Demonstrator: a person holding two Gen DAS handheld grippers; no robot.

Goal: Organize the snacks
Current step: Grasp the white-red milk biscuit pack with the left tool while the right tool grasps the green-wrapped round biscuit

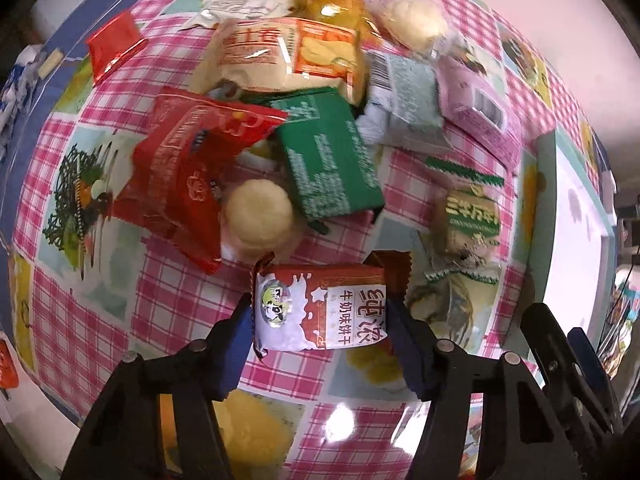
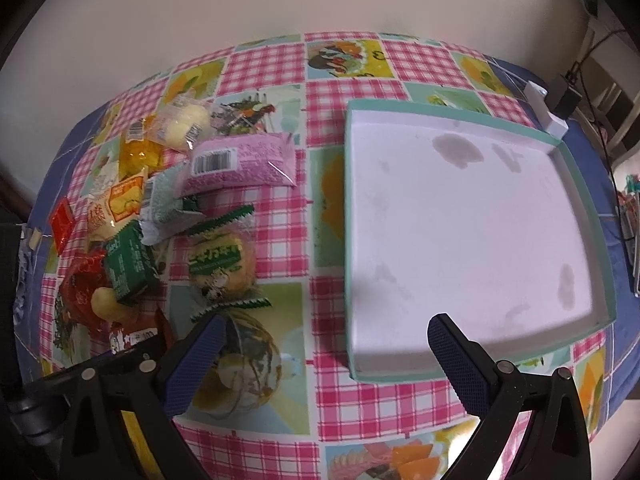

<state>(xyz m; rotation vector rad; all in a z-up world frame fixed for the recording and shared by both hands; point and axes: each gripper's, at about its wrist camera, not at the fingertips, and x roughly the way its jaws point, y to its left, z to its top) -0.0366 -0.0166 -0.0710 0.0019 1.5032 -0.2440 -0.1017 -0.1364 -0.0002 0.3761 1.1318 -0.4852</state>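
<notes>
A brown and white milk biscuit packet (image 1: 316, 320) lies on the checked tablecloth, and my left gripper (image 1: 319, 304) is shut on it, pointing straight down with a blue pad on each side. Just beyond it sits a heap of snacks: a red packet (image 1: 180, 176), a green packet (image 1: 328, 160), a pale round bun (image 1: 258, 216) and a pink packet (image 1: 476, 108). A wrapped bun with a green label (image 2: 218, 264) lies apart from the heap. My right gripper (image 2: 327, 324) hangs open with nothing in it, near the front left corner of the teal tray (image 2: 460, 220).
The tray's white floor is bare apart from some grey stains. A white block and a black plug (image 2: 560, 104) sit at the table's far right corner. Cables and clutter lie past the right edge. A small red packet (image 2: 62, 220) lies at the left edge.
</notes>
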